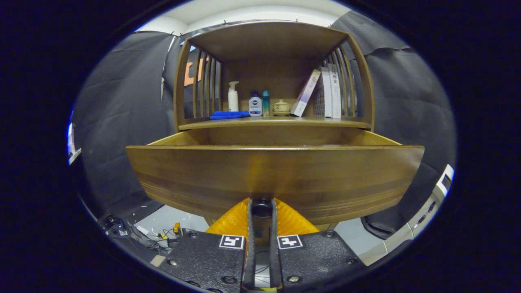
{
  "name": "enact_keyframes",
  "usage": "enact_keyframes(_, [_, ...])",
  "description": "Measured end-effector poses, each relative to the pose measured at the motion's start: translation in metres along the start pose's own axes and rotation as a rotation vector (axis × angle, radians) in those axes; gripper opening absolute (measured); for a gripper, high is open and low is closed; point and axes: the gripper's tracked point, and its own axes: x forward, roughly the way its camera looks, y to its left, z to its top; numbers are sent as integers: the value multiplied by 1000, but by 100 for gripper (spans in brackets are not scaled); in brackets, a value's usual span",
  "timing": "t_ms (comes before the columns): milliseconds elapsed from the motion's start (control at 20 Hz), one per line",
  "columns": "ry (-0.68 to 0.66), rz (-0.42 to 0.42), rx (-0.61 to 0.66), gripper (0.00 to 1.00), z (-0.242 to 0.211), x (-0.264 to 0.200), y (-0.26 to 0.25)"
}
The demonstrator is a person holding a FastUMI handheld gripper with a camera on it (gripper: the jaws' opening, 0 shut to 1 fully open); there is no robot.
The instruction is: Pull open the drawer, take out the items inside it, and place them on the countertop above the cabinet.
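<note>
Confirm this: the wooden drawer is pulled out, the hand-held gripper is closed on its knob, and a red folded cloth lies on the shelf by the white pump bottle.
Wrong on one count: the folded cloth is blue, not red, as the gripper view shows. The rest stands: the brown wooden drawer is pulled out, the hand-held gripper pinches its dark round knob, and the white pump bottle stands beside the cloth.

Gripper: fingers closed on the dark knob at the lower edge of the drawer front.
Drawer: pulled out of the cabinet; inside hidden behind its front.
Countertop: blue cloth at the left; pump bottle, two small bottles and lidded jar along the back.
Books: right end; one leaning.
</note>
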Motion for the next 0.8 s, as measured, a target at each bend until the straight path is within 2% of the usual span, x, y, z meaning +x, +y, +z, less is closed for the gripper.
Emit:
enact_keyframes(250, [21,-7,-17,17,-3,-7,-1])
enact_keyframes(350, [50,-21,-29,20,-4,-8,-2])
enact_keyframes(500, [56,-14,-31,28,8,-18,-1])
enact_keyframes(700, [-17,70,-119,41,59,-39,13])
enact_keyframes(800, [-24,79,-140,57,82,-46,10])
